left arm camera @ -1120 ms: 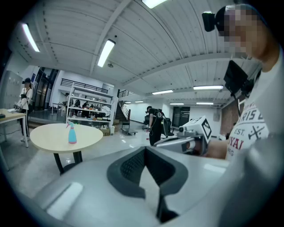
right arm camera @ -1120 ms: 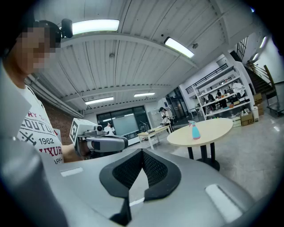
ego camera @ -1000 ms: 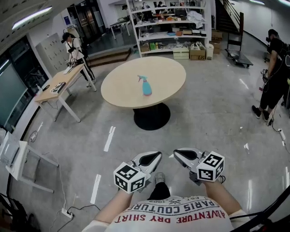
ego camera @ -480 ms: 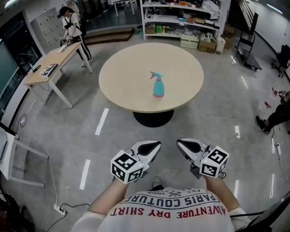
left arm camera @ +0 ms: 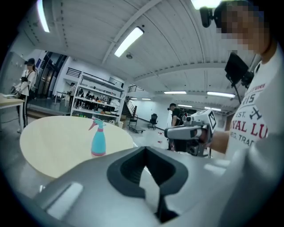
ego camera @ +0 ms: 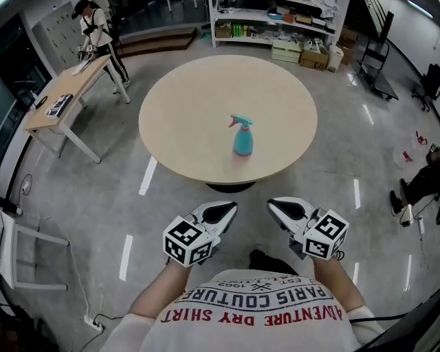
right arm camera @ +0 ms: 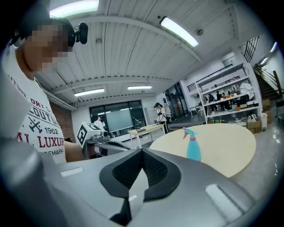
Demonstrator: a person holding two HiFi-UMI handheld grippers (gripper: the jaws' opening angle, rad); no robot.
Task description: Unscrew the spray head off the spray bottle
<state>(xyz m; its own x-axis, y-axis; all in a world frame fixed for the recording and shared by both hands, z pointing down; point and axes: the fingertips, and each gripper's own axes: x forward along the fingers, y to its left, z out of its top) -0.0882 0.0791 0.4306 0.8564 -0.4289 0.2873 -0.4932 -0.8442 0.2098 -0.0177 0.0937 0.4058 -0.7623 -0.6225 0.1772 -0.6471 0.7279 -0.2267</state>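
A light blue spray bottle (ego camera: 243, 141) with a teal spray head (ego camera: 240, 122) and a pink collar stands upright near the middle of the round beige table (ego camera: 185, 96). It also shows in the left gripper view as the bottle (left arm camera: 98, 140) and in the right gripper view as the bottle (right arm camera: 193, 146). My left gripper (ego camera: 224, 210) and right gripper (ego camera: 280, 206) hang side by side in front of my chest, short of the table's near edge. Both are shut and hold nothing. Each points toward the table.
A black pedestal (ego camera: 230, 186) carries the table. A wooden desk (ego camera: 62, 103) with a person beside it stands at the far left. Shelving (ego camera: 275, 20) with boxes lines the back. Another person's leg (ego camera: 412, 192) is at the right edge. Grey floor surrounds the table.
The table and bottle have come closer and lower in the head view as I walked toward them. Both grippers kept their place in front of me, still shut.
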